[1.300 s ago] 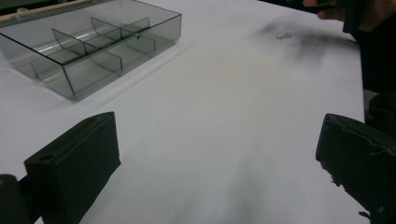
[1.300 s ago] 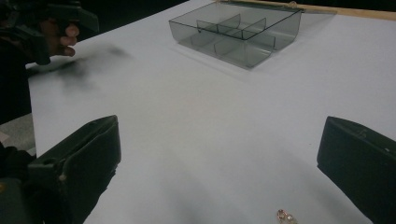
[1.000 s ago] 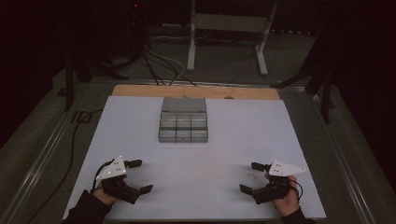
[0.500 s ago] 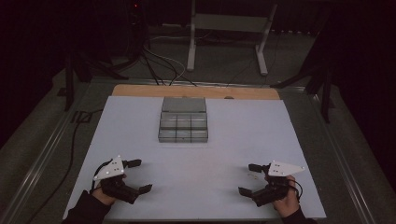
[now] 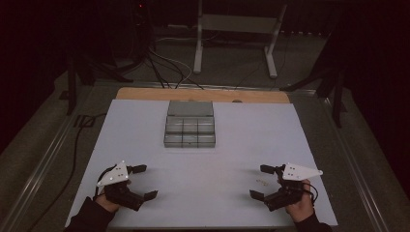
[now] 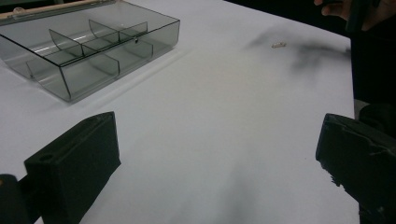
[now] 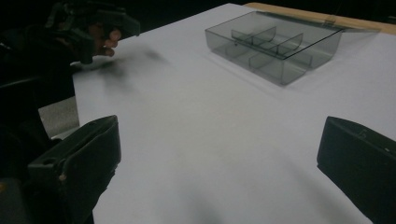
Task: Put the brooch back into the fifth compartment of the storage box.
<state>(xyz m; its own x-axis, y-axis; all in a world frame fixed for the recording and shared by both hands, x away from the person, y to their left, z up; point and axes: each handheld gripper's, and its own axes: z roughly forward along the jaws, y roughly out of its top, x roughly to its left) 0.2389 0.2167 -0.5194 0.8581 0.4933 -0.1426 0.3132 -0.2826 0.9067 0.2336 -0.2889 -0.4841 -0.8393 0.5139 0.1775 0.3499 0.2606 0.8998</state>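
Note:
A clear grey compartment box point(image 5: 189, 130) lies in the middle of the white table, its lid folded back toward the far edge and its compartments bare. It also appears in the left gripper view point(image 6: 88, 51) and the right gripper view point(image 7: 275, 44). My left gripper point(image 5: 147, 181) rests open near the front left, with nothing between its jaws point(image 6: 215, 154). Near the front right, my right gripper point(image 5: 257, 181) is open and holds nothing point(image 7: 219, 154). A tiny pale object point(image 5: 262, 182) lies on the table between the right gripper's jaws, seen far off as a speck point(image 6: 278, 45).
The white table top point(image 5: 241, 145) ends in a wooden strip point(image 5: 203, 94) at the far side. Cables point(image 5: 164, 67) and a metal stand point(image 5: 237, 29) are on the floor beyond. A hand holding the left gripper point(image 7: 93, 28) appears in the right gripper view.

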